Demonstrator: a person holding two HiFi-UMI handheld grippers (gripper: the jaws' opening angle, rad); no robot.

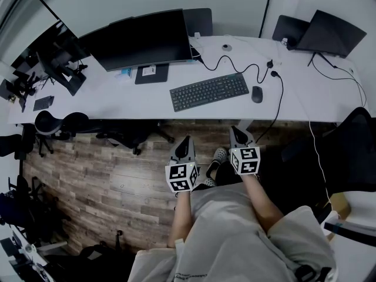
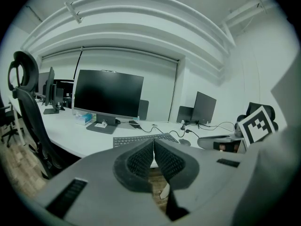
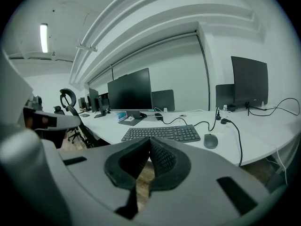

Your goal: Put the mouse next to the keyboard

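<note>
Long white desk (image 1: 106, 101) runs across the top of the head view. There's a big dark monitor (image 1: 141, 39) upper left of centre and another screen (image 1: 336, 33) in the upper right corner. A black cable (image 1: 282, 93) drops off the front edge right of centre. Wood-plank floor (image 1: 88, 175) lower left, black office chair (image 1: 352, 148) at the right edge.

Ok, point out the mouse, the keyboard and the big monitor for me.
mouse (image 1: 257, 94), head view, middle of its top.
keyboard (image 1: 210, 91), head view, centre of the keys.
big monitor (image 1: 141, 40), head view, middle of the screen.
</note>
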